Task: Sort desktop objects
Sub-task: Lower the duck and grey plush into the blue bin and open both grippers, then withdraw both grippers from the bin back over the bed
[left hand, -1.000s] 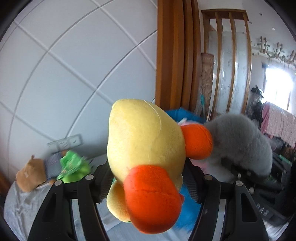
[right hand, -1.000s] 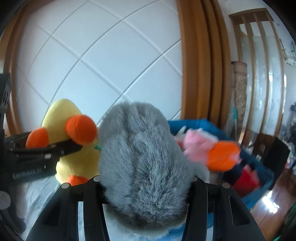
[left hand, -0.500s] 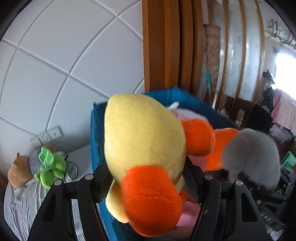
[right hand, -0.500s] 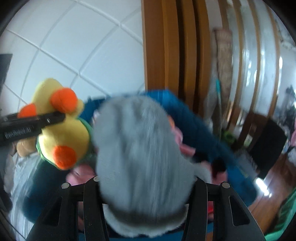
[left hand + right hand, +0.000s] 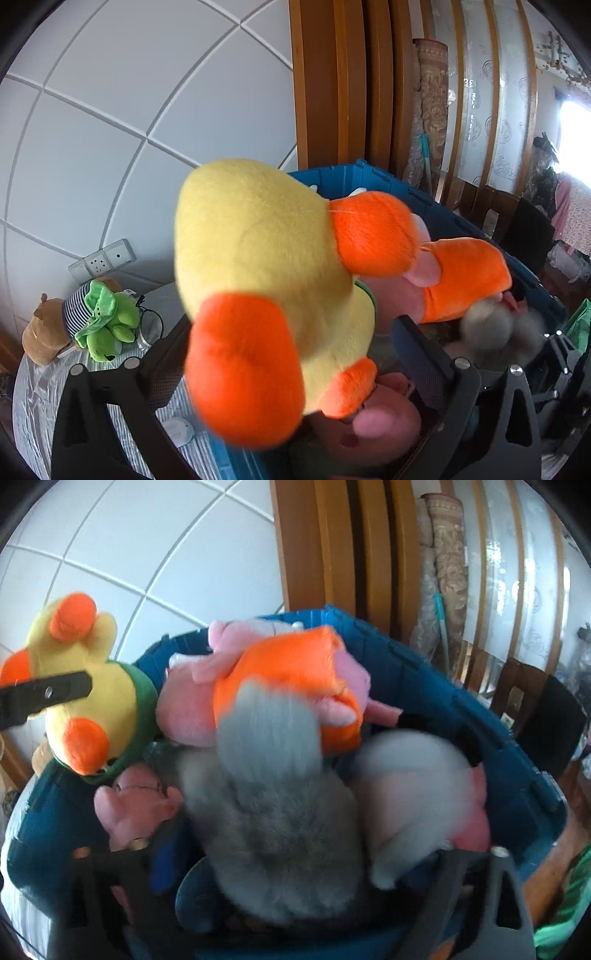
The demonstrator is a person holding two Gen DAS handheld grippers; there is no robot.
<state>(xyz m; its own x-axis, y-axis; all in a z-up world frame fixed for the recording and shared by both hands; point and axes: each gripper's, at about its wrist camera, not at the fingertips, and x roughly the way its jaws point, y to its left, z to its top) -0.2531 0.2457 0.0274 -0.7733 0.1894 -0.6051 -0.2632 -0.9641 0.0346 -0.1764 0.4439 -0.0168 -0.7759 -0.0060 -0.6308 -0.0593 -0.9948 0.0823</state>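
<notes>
1. My left gripper (image 5: 291, 354) has its jaws opening, pads spread wide and off the yellow duck plush (image 5: 266, 266), which sits between them over the near edge of the blue bin (image 5: 373, 175)
2. My right gripper (image 5: 295, 882) also has jaws opening, spread wide; the grey furry plush (image 5: 280, 812) is between them, blurred, low inside the bin, not pressed by the pads
3. Next in the bin: small pink plush (image 5: 136, 805) to the left of the grey one, a pale grey-and-pink plush (image 5: 417, 794) to its right
4. Further in, a pink plush in an orange top (image 5: 288, 679) lies against the bin's far wall
5. On the striped cloth (image 5: 44, 387) left of the bin: green plush (image 5: 107, 321) touching a brown plush (image 5: 44, 332)
6. Behind: white tiled wall (image 5: 129, 92) with a socket (image 5: 101, 258), wooden frame (image 5: 332, 81)
</notes>
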